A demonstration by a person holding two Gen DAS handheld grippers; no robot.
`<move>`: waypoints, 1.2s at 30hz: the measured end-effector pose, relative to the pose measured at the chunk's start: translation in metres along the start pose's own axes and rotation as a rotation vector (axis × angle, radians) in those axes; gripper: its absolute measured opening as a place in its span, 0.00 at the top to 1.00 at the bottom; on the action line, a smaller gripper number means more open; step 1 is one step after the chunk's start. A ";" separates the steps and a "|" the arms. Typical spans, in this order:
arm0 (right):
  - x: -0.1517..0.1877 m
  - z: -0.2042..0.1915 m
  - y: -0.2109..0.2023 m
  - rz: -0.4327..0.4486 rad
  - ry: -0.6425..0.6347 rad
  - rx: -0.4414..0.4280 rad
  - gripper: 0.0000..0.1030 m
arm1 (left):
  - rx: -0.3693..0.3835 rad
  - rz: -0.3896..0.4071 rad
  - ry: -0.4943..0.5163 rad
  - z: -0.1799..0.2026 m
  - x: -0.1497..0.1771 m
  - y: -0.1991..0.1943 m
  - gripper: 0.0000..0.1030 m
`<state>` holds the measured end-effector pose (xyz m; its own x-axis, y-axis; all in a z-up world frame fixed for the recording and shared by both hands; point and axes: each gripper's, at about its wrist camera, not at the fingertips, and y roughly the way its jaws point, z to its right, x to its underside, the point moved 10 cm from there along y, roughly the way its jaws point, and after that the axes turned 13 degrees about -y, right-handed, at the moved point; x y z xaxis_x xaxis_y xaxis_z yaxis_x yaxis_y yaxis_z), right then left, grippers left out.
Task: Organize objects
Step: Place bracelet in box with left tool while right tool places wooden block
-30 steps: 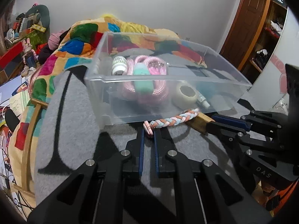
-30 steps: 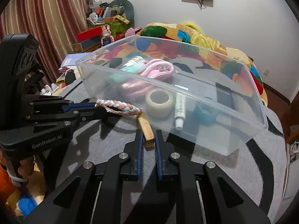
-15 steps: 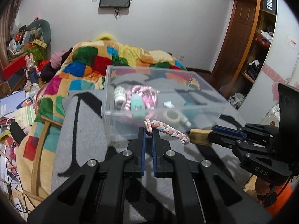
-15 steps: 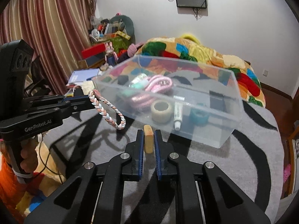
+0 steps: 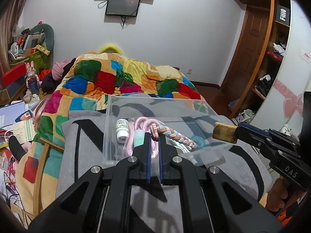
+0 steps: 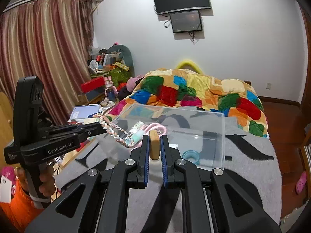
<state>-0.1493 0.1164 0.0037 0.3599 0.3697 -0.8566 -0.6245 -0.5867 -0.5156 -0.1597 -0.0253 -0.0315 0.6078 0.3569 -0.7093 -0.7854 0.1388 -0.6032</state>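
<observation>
A clear plastic bin stands on a grey blanket; it also shows in the right wrist view. My left gripper is shut on one end of a braided pink, teal and orange cord, held above the bin's near edge; the cord hangs from it in the right wrist view. My right gripper is shut on a small wooden block, also above the bin's near side; the block shows at the right in the left wrist view.
Inside the bin lie a white bottle, a coiled pink rope and a teal tape ring. A colourful quilt covers the bed behind. Clutter is piled at the left. A wardrobe stands at the right.
Both grippers have risen and drawn back from the bin, lifting the braided cord and the wooden block off the blanket to above the bin's rim.
</observation>
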 end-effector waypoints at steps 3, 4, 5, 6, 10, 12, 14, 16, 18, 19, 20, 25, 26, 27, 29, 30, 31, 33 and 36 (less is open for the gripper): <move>0.002 0.007 0.016 -0.027 0.009 0.013 0.90 | -0.017 -0.018 0.000 -0.002 0.000 0.015 0.95; 0.004 0.008 0.022 -0.040 0.010 0.016 0.90 | -0.028 -0.028 0.002 -0.003 0.001 0.022 0.95; 0.009 0.010 0.030 -0.059 0.014 0.014 0.90 | -0.032 -0.038 0.003 -0.003 0.003 0.027 0.95; 0.012 0.011 0.035 -0.072 0.016 0.010 0.90 | -0.035 -0.048 0.003 -0.003 0.006 0.031 0.95; 0.026 0.013 0.054 -0.119 0.018 0.014 0.90 | -0.031 -0.086 0.021 -0.002 0.017 0.046 0.95; 0.032 0.013 0.059 -0.139 0.013 0.013 0.90 | -0.046 -0.081 0.037 0.000 0.020 0.048 0.94; 0.034 0.014 0.059 -0.141 0.013 0.017 0.90 | -0.053 -0.081 0.051 0.002 0.021 0.048 0.91; 0.034 0.013 0.058 -0.146 0.007 0.018 0.89 | -0.045 -0.086 0.053 0.004 0.021 0.046 0.86; 0.031 0.011 0.054 -0.142 -0.002 0.018 0.86 | -0.047 -0.083 0.059 0.005 0.021 0.044 0.84; 0.031 0.011 0.052 -0.139 -0.007 0.020 0.83 | -0.047 -0.079 0.062 0.005 0.022 0.041 0.82; 0.029 0.011 0.049 -0.134 -0.014 0.023 0.82 | -0.047 -0.078 0.063 0.005 0.022 0.040 0.81; 0.022 0.007 0.031 -0.100 -0.021 0.025 0.76 | -0.034 -0.056 0.071 0.008 0.022 0.025 0.73; 0.021 0.006 0.026 -0.089 -0.022 0.026 0.75 | -0.035 -0.046 0.077 0.008 0.022 0.020 0.71; 0.020 0.006 0.022 -0.081 -0.023 0.027 0.72 | -0.036 -0.035 0.081 0.009 0.023 0.016 0.64; 0.019 0.004 0.013 -0.060 -0.023 0.028 0.62 | -0.034 -0.004 0.086 0.010 0.024 0.006 0.54; 0.019 0.004 0.009 -0.051 -0.021 0.029 0.54 | -0.032 0.007 0.085 0.010 0.024 0.002 0.47; 0.020 0.003 0.006 -0.043 -0.018 0.033 0.46 | -0.030 0.016 0.084 0.010 0.025 -0.002 0.43; 0.022 0.003 0.001 -0.026 -0.004 0.042 0.37 | -0.026 0.031 0.086 0.011 0.027 -0.008 0.38; 0.029 0.003 0.000 -0.024 0.003 0.056 0.27 | -0.036 0.056 0.098 0.011 0.032 -0.016 0.27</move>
<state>-0.1413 0.1294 -0.0212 0.3776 0.3806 -0.8441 -0.6537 -0.5361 -0.5341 -0.1290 -0.0062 -0.0409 0.5731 0.2705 -0.7736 -0.8148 0.0875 -0.5731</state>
